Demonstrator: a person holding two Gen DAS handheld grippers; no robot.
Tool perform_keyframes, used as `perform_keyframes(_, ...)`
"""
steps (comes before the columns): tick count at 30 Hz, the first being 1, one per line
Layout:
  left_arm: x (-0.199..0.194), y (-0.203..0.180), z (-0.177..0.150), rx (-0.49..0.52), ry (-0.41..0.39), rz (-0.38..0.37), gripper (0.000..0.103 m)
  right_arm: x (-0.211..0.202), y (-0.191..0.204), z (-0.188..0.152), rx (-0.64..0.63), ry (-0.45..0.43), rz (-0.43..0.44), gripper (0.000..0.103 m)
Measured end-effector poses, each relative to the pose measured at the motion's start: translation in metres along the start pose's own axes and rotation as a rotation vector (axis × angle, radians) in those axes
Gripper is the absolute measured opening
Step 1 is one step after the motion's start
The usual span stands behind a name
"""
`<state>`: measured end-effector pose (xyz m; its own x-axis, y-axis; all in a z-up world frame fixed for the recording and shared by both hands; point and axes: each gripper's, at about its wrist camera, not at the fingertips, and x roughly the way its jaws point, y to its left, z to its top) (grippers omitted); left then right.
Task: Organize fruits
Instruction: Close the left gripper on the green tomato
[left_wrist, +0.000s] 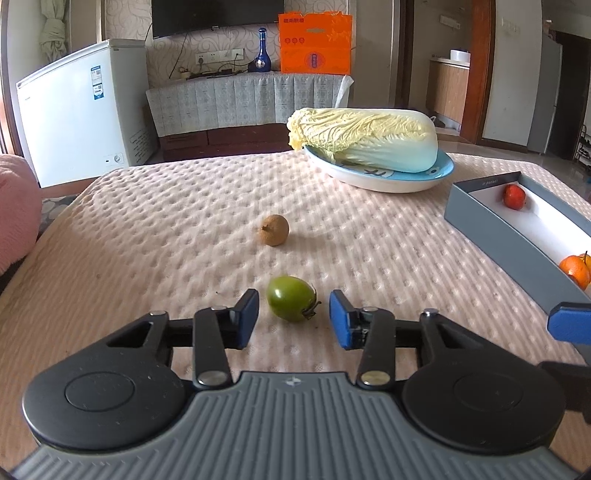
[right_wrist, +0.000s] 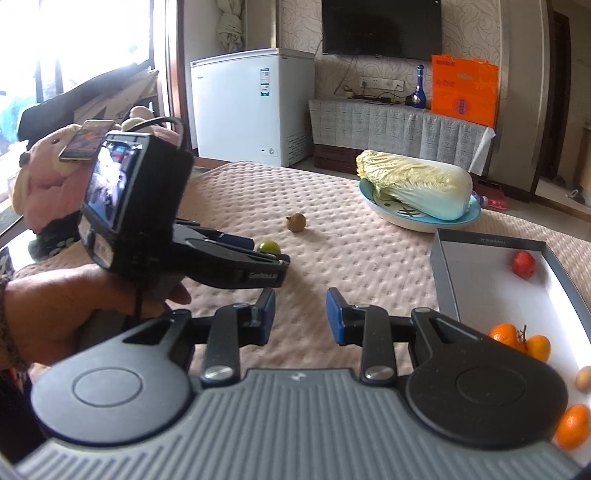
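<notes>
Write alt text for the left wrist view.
An open left gripper brackets a green fruit on a pink padded table. Beyond lie a brown fruit, a cabbage on a blue plate, and a grey box of fruit.

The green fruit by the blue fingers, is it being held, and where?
Not held. The green tomato lies on the tablecloth between the open left gripper fingers, with gaps on both sides. The right gripper is open and empty.

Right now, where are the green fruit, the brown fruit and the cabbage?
green fruit (left_wrist: 291, 302), left wrist view, middle of its skin
brown fruit (left_wrist: 275, 230), left wrist view, its centre
cabbage (left_wrist: 369, 138), left wrist view, mid-leaf
</notes>
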<state>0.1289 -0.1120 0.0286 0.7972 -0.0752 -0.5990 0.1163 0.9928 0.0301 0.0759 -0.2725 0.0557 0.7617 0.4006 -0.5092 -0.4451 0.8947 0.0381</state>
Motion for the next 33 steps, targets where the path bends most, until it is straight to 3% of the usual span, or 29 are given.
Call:
perform_keyframes(6,0.001,0.001,0.0,-0.005,0.003,0.004,0.033,0.004,-0.002,-0.001,0.012,0.006,-0.014,0.033)
perform_keyframes(21,-0.022,0.033,0.005,-0.062,-0.013,0.018,0.032,0.032,0.002,0.01,0.081,-0.001,-0.037,0.033)
perform_keyframes(29,-0.033,0.065,0.004,-0.095,-0.022,0.038,0.032,0.091,0.003,0.038,0.168,-0.008,-0.069,0.033)
perform_keyframes(33,-0.038,0.078,0.004,-0.115,-0.031,0.037,0.032,0.122,0.019,0.047,0.108,0.008,-0.069,0.033)
